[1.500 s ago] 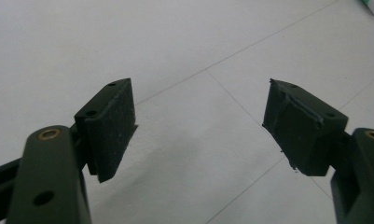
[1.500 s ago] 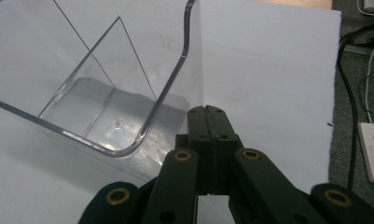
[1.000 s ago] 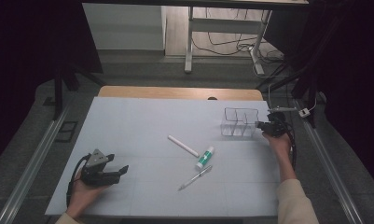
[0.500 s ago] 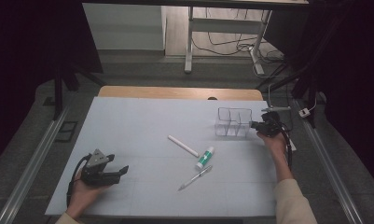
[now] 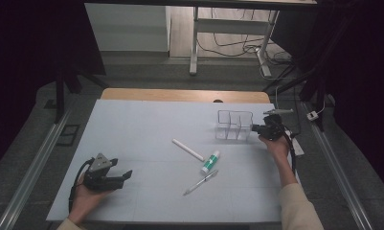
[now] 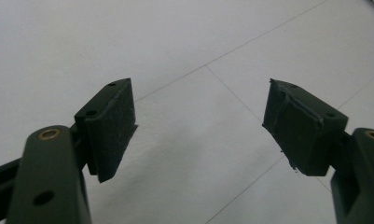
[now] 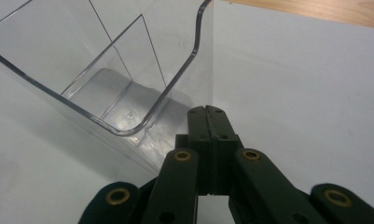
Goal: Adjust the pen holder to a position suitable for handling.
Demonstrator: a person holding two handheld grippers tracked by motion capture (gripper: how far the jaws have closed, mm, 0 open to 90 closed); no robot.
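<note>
The right tool (image 5: 254, 128) sits with its jaws pressed together on nothing, tips touching the outer wall of the clear divided organizer (image 5: 233, 125) near the desk (image 5: 146, 120) right edge. Beyond the organizer from that tool lies bare desk; toward the person lie a white stick (image 5: 188, 149), a green-capped tube (image 5: 210, 162) and a pen (image 5: 200, 182). The left tool (image 5: 125, 175) rests open near the front edge, well apart.

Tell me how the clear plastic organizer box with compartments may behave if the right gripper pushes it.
The clear plastic organizer box looks thin-walled and empty, so probably light. On the smooth white table it would likely slide, perhaps tip. The right gripper, jaws shut, meets its corner, so it may rotate.
</note>
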